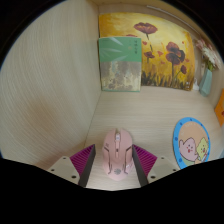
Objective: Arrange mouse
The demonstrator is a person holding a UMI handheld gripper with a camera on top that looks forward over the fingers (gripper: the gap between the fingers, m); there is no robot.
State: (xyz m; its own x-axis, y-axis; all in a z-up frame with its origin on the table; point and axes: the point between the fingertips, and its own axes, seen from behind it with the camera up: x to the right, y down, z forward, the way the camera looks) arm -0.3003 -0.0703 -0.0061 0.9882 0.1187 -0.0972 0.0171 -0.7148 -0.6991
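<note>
A pale pink computer mouse (115, 153) lies on the light wooden table (60, 90), its front end pointing away from me. My gripper (114, 152) is open. The mouse stands between the two fingers with a small gap at each side. The magenta pads (86, 160) flank its left and right sides. The mouse's rear end is hidden at the bottom of the view.
A round blue mat (193, 145) with a cartoon figure lies to the right of the fingers. At the back, a flower painting (165, 50) and a smaller greenish picture (120, 63) lean upright. An orange object (220, 110) shows at the far right.
</note>
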